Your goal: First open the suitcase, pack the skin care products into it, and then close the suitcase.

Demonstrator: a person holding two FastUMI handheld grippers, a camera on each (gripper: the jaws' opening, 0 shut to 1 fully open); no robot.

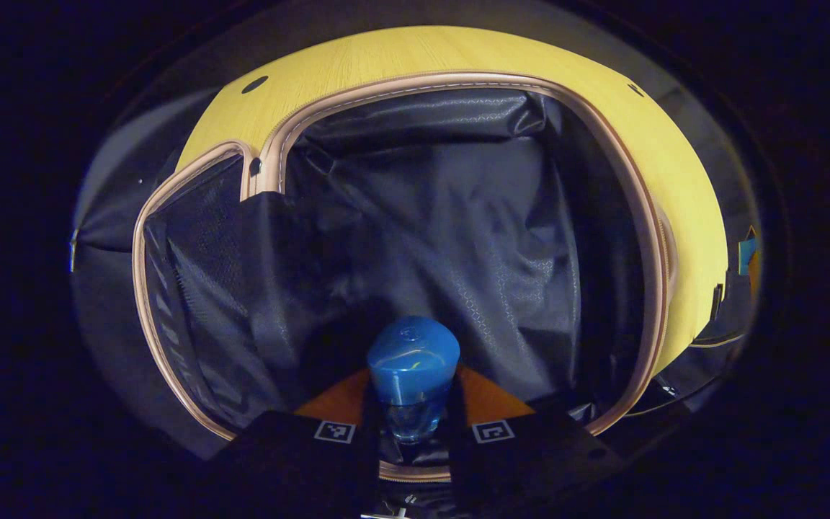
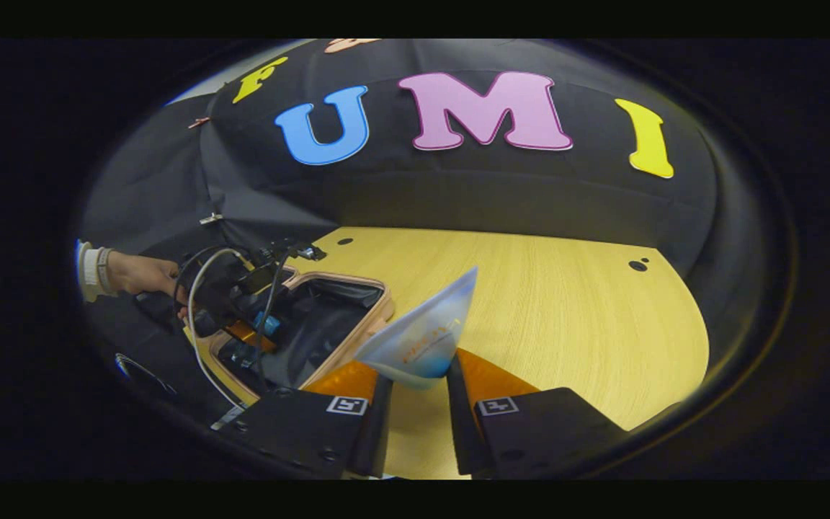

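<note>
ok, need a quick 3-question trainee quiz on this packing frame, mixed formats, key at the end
1. True or false: the open suitcase with the dark fabric lining lies on the light wooden table.
2. Multiple choice: the left gripper holds
A) a folded towel
B) the clear bottle with the rounded blue cap
C) nothing
3. Fill in: the right gripper pinches the translucent pale blue ______ by its lower end, above the table beside the suitcase.

Key: 1 true; 2 B; 3 tube.
</note>
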